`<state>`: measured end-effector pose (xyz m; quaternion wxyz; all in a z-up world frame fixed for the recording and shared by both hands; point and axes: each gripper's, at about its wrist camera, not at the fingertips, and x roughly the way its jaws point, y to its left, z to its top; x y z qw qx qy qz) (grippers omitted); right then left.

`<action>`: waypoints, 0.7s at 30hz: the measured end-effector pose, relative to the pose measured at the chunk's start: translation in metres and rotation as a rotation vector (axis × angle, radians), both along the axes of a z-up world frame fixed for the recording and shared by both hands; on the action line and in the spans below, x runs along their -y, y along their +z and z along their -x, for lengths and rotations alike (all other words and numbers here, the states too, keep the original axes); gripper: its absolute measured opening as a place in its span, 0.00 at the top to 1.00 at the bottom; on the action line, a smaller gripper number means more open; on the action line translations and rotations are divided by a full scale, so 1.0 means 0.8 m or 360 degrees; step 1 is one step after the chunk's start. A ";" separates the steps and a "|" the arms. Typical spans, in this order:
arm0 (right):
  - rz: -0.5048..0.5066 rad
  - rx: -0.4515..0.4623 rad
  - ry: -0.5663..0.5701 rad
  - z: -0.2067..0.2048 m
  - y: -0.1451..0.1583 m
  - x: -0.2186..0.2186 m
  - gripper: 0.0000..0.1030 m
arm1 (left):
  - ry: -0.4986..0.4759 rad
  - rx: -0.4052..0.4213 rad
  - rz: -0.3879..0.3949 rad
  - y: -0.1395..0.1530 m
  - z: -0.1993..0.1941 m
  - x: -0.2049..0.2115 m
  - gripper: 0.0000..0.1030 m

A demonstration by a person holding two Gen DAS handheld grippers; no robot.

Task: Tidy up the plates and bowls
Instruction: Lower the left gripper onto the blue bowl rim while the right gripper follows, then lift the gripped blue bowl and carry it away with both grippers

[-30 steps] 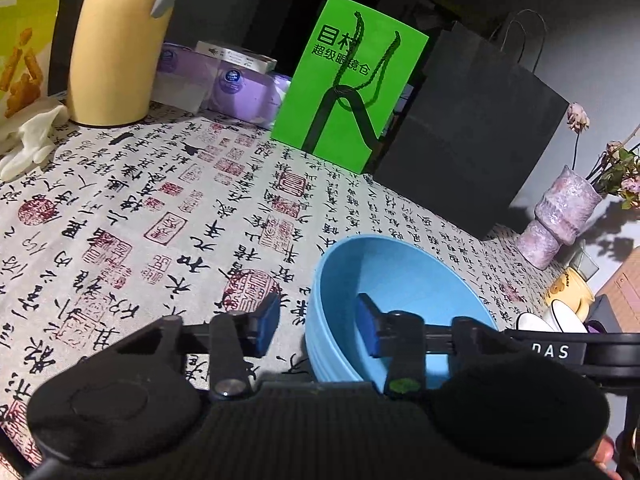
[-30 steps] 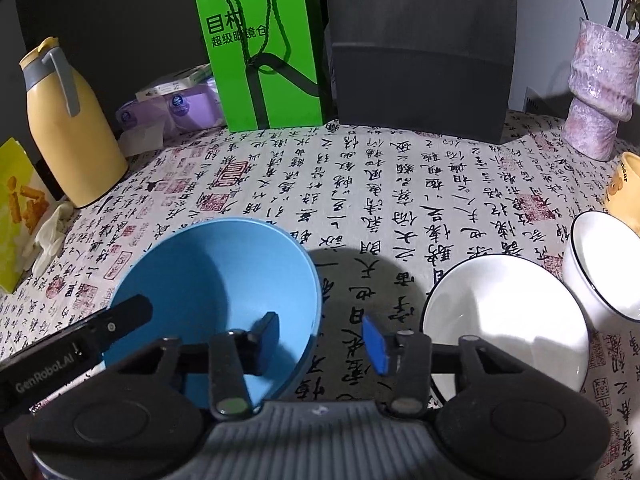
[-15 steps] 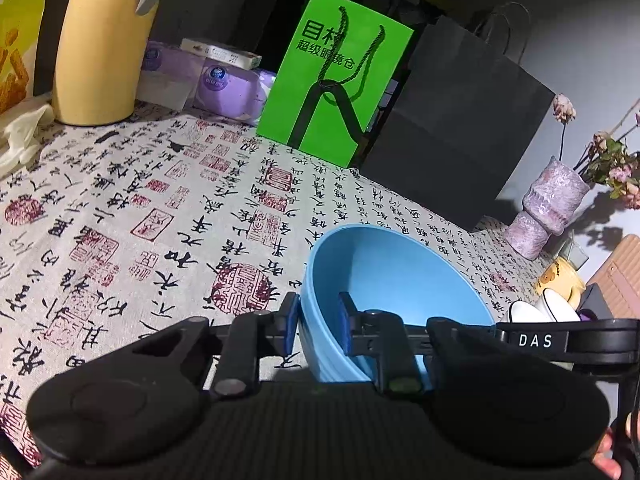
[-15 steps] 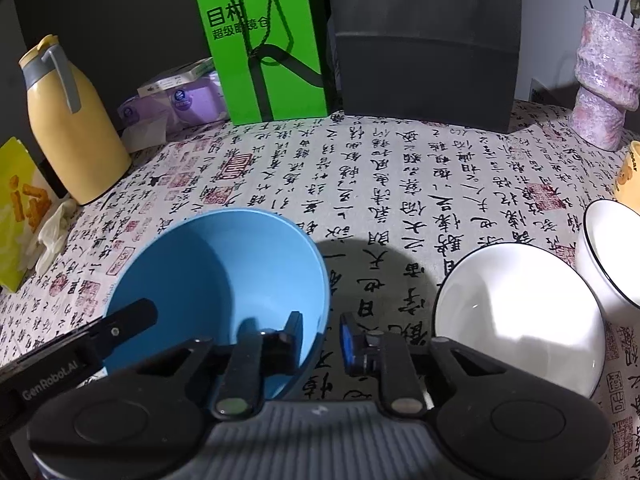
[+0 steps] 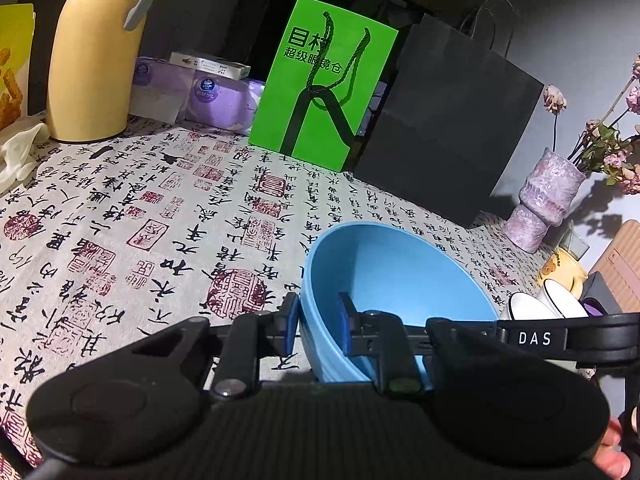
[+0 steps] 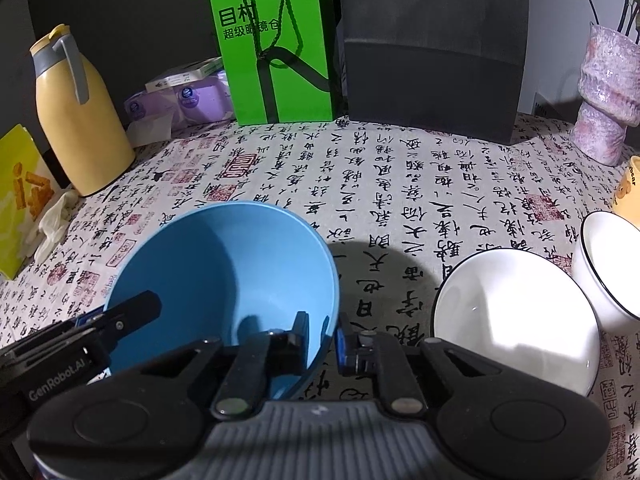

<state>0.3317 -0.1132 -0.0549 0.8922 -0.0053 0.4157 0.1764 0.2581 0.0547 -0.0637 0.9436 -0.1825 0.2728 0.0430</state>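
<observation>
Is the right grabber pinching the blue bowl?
Touching. The right wrist view shows the right gripper with one pad each side of the blue bowl rim.

A domestic table setting. A calligraphy-print tablecloth (image 6: pixel 400 168) carries a yellow thermos jug (image 6: pixel 76 120), tissue packs (image 6: pixel 180 100), a snack packet (image 6: pixel 20 196), shopping bags (image 6: pixel 280 48), a vase (image 6: pixel 604 96) of dried flowers and bowls (image 6: pixel 516 312).
</observation>
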 end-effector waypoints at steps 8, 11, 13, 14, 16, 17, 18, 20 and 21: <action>-0.0006 0.0008 -0.0016 0.003 -0.001 0.004 0.88 | -0.0003 0.0022 -0.0033 0.001 0.002 0.005 0.81; -0.0005 0.0008 -0.0017 0.004 -0.001 0.004 0.88 | -0.0003 0.0026 -0.0030 0.002 0.003 0.006 0.81; -0.0007 0.0011 -0.0017 0.006 0.000 0.005 0.88 | -0.0001 0.0031 -0.0031 0.004 0.005 0.006 0.81; -0.0007 0.0016 -0.0018 0.007 0.000 0.005 0.88 | 0.0000 0.0035 -0.0031 0.004 0.006 0.007 0.81; -0.0004 0.0027 -0.0017 0.009 0.003 0.005 0.88 | 0.0002 0.0037 -0.0032 0.005 0.006 0.008 0.81; -0.0002 0.0034 -0.0018 0.011 0.004 0.005 0.88 | 0.0003 0.0037 -0.0034 0.006 0.007 0.009 0.81; -0.0002 0.0038 -0.0019 0.011 0.005 0.006 0.88 | 0.0004 0.0043 -0.0042 0.008 0.008 0.011 0.81; -0.0008 0.0043 -0.0022 0.014 0.007 0.007 0.88 | 0.0007 0.0058 -0.0059 0.011 0.009 0.012 0.81; -0.0014 0.0045 -0.0023 0.015 0.007 0.008 0.88 | 0.0009 0.0065 -0.0066 0.013 0.010 0.013 0.81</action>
